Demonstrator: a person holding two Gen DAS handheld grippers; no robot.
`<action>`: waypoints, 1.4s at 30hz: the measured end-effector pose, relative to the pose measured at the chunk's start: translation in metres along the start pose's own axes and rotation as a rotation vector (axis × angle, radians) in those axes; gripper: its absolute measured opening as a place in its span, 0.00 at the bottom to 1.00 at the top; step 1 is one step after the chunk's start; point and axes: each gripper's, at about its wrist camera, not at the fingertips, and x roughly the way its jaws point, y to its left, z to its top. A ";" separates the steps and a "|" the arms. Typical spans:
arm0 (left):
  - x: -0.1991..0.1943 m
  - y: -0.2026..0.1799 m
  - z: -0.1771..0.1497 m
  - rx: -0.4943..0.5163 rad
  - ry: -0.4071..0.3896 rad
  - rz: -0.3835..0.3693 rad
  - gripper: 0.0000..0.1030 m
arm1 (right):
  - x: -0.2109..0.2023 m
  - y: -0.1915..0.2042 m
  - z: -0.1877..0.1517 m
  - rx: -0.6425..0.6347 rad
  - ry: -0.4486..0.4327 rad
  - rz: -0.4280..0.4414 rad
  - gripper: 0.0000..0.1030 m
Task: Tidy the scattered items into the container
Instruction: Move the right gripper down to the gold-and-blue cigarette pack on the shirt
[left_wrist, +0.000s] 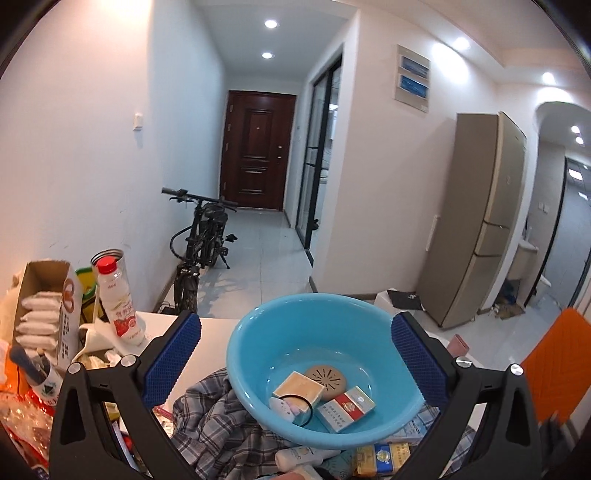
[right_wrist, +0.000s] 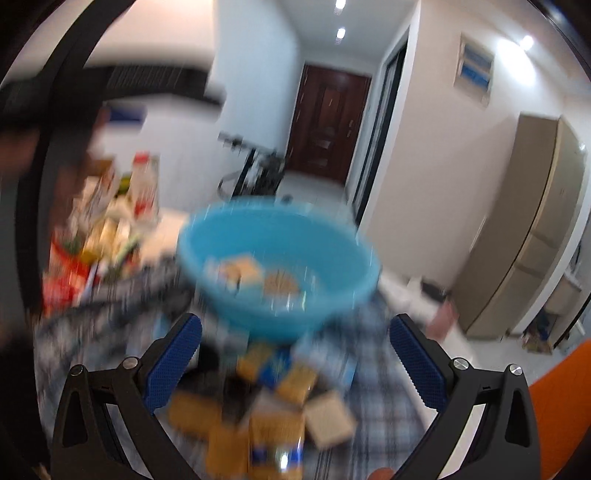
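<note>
A light blue plastic basin (left_wrist: 258, 332) sits on a plaid cloth (left_wrist: 221, 424) on the table. Inside it lie a red and white box (left_wrist: 345, 408), a tan box (left_wrist: 299, 389), a round brown disc (left_wrist: 327, 376), a black hair band (left_wrist: 308, 410) and a small white item (left_wrist: 282, 408). My left gripper (left_wrist: 295, 354) is open and empty, its blue pads either side of the basin. The right wrist view is blurred. My right gripper (right_wrist: 295, 360) is open and empty above a pile of yellow packets (right_wrist: 273, 417) and a tan box (right_wrist: 328, 419), in front of the basin (right_wrist: 258, 314).
A red-capped milk bottle (left_wrist: 118, 299), an open carton of white packets (left_wrist: 40, 314) and cluttered wrappers (left_wrist: 22, 410) stand at the table's left. More packets (left_wrist: 384, 456) and a white tube (left_wrist: 303, 456) lie in front of the basin. An orange chair (left_wrist: 554, 362) is at the right.
</note>
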 end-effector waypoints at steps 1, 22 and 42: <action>0.000 -0.004 -0.001 0.013 -0.001 -0.004 1.00 | 0.004 -0.001 -0.015 0.014 0.034 0.017 1.00; -0.001 -0.007 -0.001 0.011 -0.009 -0.027 1.00 | 0.079 -0.012 -0.105 0.271 0.272 0.132 0.89; -0.011 -0.025 -0.004 0.064 -0.033 0.002 1.00 | 0.051 -0.012 -0.103 0.271 0.202 0.069 0.60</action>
